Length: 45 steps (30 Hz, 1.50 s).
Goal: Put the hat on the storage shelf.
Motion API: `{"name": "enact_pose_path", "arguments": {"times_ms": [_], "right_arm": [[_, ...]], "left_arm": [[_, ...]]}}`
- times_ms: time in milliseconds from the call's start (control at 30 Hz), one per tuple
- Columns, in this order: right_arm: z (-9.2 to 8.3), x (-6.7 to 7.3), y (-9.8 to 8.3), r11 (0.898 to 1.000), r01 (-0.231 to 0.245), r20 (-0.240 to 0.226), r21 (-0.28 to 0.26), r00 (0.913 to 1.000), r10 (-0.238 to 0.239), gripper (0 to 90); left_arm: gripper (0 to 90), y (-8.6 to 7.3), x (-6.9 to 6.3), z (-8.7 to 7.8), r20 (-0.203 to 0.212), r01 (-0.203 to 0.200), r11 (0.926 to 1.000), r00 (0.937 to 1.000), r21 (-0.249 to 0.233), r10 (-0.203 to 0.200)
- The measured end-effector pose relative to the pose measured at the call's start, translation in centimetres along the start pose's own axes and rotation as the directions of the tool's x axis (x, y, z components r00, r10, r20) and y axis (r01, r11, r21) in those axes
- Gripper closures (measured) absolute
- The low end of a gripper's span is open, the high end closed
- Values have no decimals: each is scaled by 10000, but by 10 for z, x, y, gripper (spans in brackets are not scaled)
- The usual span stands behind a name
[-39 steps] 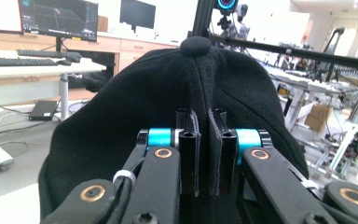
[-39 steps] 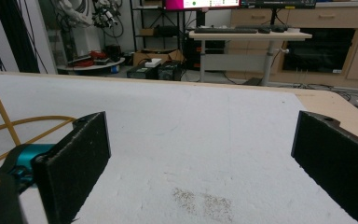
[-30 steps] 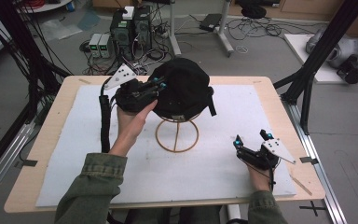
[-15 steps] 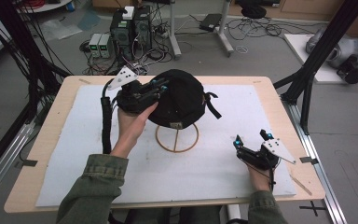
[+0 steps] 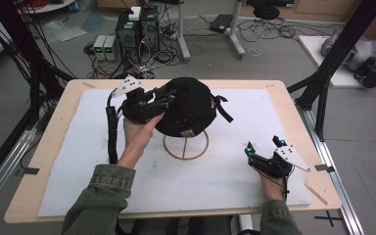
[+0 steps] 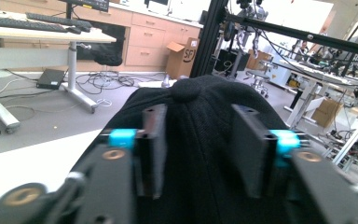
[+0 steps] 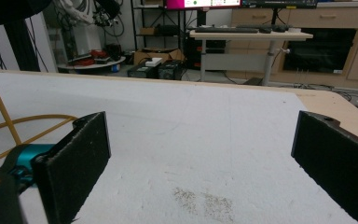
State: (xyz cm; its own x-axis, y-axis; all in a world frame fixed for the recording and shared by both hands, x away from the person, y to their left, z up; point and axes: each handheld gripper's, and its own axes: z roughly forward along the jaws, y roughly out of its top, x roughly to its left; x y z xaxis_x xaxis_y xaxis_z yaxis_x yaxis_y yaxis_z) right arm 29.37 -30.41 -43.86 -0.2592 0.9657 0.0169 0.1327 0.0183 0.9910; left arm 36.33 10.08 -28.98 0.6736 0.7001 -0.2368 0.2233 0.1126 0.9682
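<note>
A black cap (image 5: 186, 110) sits on top of a yellow wire stand (image 5: 186, 147) in the middle of the white mat. My left gripper (image 5: 168, 96) reaches in from the left at the cap's side. In the left gripper view its jaws have just been opening and now stand apart, with the cap's crown (image 6: 191, 93) between them and the fingers (image 6: 151, 140) no longer pinching the fabric. My right gripper (image 5: 263, 144) rests on the mat at the front right, open and holding nothing. In the right gripper view the stand's ring (image 7: 0, 109) lies off to the left of the gripper (image 7: 200, 135).
A white mat (image 5: 235, 196) covers most of the wooden table (image 5: 293, 107). Black frame posts (image 5: 323, 93) rise at the right edge and at the left. The left gripper's black cable (image 5: 111, 137) hangs down beside the forearm. Computers and cables lie on the floor behind.
The cap and my left gripper have come down a little onto the stand, and the cap's strap now hangs to the right. The right hand has not moved.
</note>
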Motion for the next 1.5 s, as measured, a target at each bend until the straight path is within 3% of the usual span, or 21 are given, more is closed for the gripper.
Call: {"name": "enact_pose_path", "arguments": {"times_ms": [67,333,433,567,767,933,1267,1433,1500], "right_arm": [[0,0,0,10000,-25,8,-1,10000,25,36],[0,-1,0,10000,-19,30,-43,10000,19,36],[0,0,0,10000,-50,24,-28,10000,50,36],[0,0,1,10000,-5,24,-42,10000,5,36],[0,0,2,10000,-14,40,-70,10000,14,36],[0,1,2,10000,-36,14,-54,10000,37,36],[-1,-1,2,9999,-34,137,-128,9999,36,36],[-1,0,2,9999,-57,110,-96,9999,58,36],[-1,0,2,10000,0,117,-99,9999,2,35]], "left_arm": [[449,0,0,-1,89,-69,10000,9999,-66,69],[251,-1,0,-4,-293,-296,9996,9991,-2,296],[249,-4,-1,-10,-287,-608,9981,9977,120,611],[231,-8,-1,-21,-640,-955,9953,9933,182,965],[229,-14,7,-42,-1282,-877,9959,9882,-244,839],[226,-19,18,-61,-1796,-809,9954,9812,-513,705],[206,-34,37,-93,-2578,-878,9947,9636,-544,709],[200,-41,46,-106,-3075,-828,9945,9497,-636,594],[199,-44,49,-111,-3169,-733,9950,9472,-672,484]]}}
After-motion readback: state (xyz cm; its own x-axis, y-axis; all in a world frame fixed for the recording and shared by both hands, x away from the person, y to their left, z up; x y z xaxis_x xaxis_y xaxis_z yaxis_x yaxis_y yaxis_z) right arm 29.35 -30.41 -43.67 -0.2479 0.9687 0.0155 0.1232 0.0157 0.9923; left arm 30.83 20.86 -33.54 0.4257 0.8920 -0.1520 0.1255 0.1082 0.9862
